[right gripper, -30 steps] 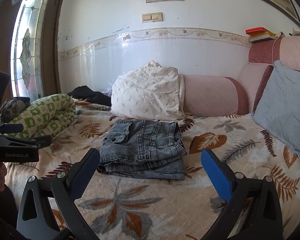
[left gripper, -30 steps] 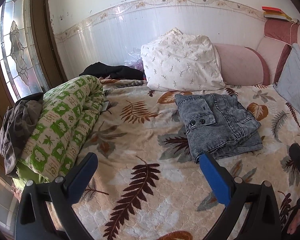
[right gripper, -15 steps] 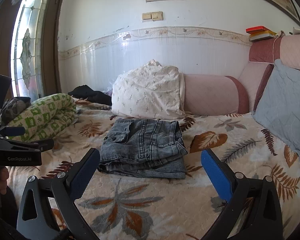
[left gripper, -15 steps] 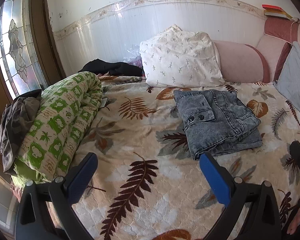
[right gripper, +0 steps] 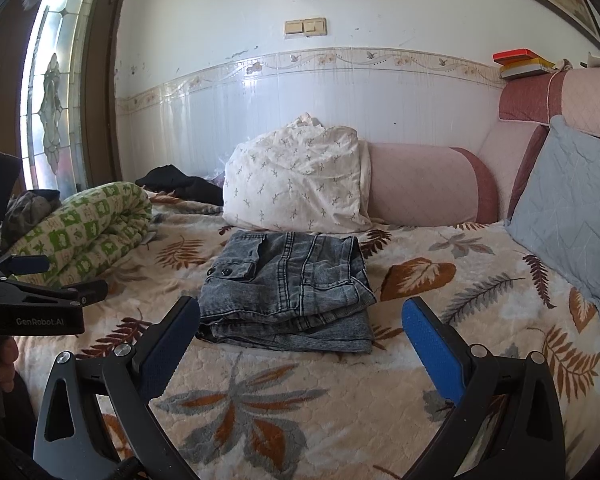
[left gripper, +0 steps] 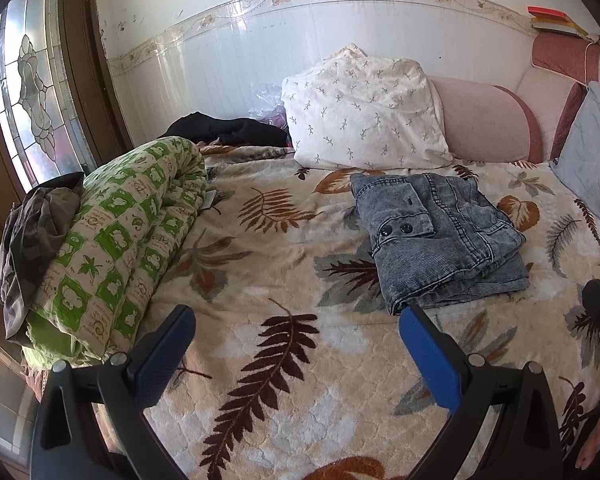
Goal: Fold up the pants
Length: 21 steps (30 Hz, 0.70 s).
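Observation:
Grey washed denim pants point(left gripper: 440, 236) lie folded into a compact stack on the leaf-patterned bedspread point(left gripper: 260, 272), also in the right wrist view point(right gripper: 288, 284). My left gripper point(left gripper: 296, 344) is open and empty, above the bedspread, short of the pants and to their left. My right gripper point(right gripper: 300, 336) is open and empty, just in front of the stack's near edge, apart from it. The left gripper's body shows at the left edge of the right wrist view point(right gripper: 40, 304).
A rolled green and white quilt point(left gripper: 116, 248) with dark clothes on it lies at the left. A white patterned pillow point(left gripper: 364, 116) and pink bolster point(left gripper: 484, 120) stand behind the pants. A grey cushion point(right gripper: 572, 208) leans at the right. Black clothing point(left gripper: 228, 128) lies near the wall.
The left wrist view has drifted slightly, so the pants sit a little lower and nearer in it. The pants have not moved and both grippers stay open.

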Each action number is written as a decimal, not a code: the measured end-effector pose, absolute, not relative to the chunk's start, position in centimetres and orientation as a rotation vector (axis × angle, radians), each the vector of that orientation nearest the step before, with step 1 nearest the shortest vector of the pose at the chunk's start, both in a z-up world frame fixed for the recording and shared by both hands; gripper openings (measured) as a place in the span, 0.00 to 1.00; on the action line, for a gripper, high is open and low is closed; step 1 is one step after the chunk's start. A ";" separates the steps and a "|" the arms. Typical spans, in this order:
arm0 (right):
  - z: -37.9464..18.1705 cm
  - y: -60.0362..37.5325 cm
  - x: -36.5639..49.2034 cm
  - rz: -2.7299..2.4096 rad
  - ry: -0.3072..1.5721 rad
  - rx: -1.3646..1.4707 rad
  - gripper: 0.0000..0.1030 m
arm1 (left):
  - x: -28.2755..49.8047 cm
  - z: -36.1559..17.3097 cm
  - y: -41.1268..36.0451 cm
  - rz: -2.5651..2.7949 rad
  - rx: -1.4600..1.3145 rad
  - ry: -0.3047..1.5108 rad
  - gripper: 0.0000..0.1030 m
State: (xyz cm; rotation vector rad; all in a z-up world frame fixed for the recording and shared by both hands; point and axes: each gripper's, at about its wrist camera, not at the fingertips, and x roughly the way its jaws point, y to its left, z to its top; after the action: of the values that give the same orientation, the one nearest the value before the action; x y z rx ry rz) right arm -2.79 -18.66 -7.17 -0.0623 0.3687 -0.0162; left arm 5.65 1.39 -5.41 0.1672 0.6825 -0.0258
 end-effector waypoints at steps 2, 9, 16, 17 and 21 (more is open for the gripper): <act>-7.2 -18.7 -2.8 -0.017 0.368 -0.063 0.99 | 5.6 -5.4 1.4 -0.026 0.166 0.684 1.00; -6.2 -18.4 -2.0 -0.005 0.362 -0.049 0.99 | 5.7 -5.1 1.6 -0.015 0.169 0.683 1.00; -4.7 -17.4 1.3 0.040 0.336 -0.047 0.99 | 5.9 -3.7 2.1 0.033 0.170 0.660 1.00; -5.1 -17.5 1.5 0.043 0.345 -0.041 0.99 | 6.0 -3.7 2.1 0.039 0.168 0.661 1.00; -6.8 -17.7 1.6 0.050 0.401 -0.054 0.99 | 6.8 -4.0 1.7 0.041 0.157 0.684 1.00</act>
State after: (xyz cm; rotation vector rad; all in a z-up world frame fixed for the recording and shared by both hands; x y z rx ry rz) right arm 1.58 -17.69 -6.81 -0.0538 0.4007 0.0500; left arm 6.76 1.68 -4.03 0.1571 0.6838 0.0411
